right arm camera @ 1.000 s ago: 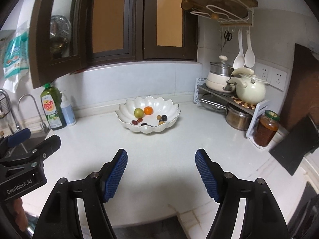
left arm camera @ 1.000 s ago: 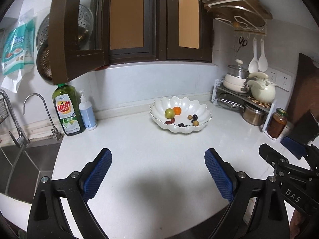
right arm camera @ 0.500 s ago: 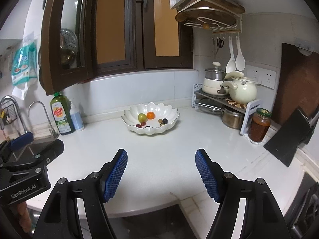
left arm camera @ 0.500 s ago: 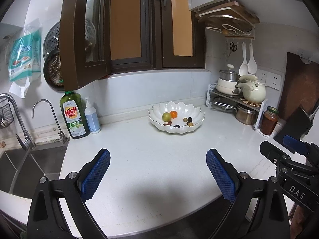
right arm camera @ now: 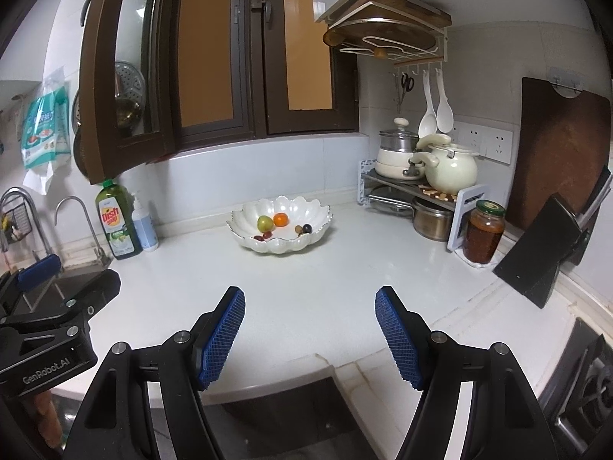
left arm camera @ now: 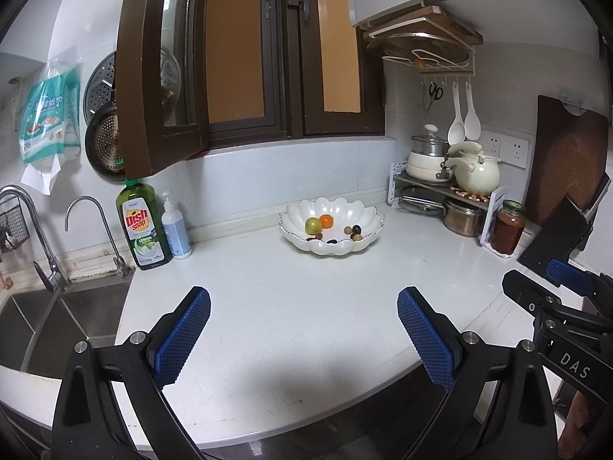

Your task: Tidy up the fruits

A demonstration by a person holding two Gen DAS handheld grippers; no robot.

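Countertop [left arm camera: 306, 306], white, runs from the sink edge on its left to the pot rack at its back right corner; no fruit lies loose on it in either view. Scalloped white bowl [left arm camera: 331, 230] sits near the back edge, holding all the fruit: green apple [left arm camera: 313, 225] touching orange [left arm camera: 326, 221], with small dark and brown pieces [left arm camera: 354, 232] scattered just beside. Left gripper [left arm camera: 302, 329] and right gripper [right arm camera: 309, 333] hang over the front edge, jaws wide apart, empty, well back from the bowl. Scene fits either fruit already gathered or sorting still ahead. Any reach into the bowl calls for a high approach over the rim; small round pieces would likely roll.
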